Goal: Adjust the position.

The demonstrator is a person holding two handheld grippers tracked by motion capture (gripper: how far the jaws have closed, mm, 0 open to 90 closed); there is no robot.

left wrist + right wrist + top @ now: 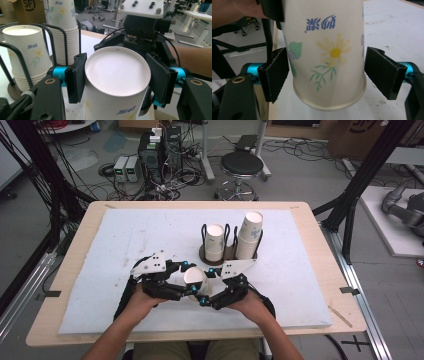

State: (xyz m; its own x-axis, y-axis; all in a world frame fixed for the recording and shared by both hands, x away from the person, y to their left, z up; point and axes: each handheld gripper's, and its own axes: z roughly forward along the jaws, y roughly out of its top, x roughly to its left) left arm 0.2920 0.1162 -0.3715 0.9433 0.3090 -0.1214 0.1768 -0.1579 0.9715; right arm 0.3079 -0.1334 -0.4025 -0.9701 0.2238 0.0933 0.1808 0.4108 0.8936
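Note:
A white paper cup (194, 277) with a flower print lies level just above the mat between my two grippers. My left gripper (189, 277) is shut on it near its closed base; in the left gripper view both pads (76, 75) press the cup (117, 72) from the sides. My right gripper (206, 286) comes from the opposite side. In the right gripper view its pads (384, 72) flank the cup's wall (327, 55) near the open rim, very close, and the jaws stand open.
A black wire cup holder (230, 254) stands behind the grippers, with a short stack of cups (215, 241) on its left and a taller stack (250, 235) on its right. A white mat (125, 250) covers the wooden table (80, 235).

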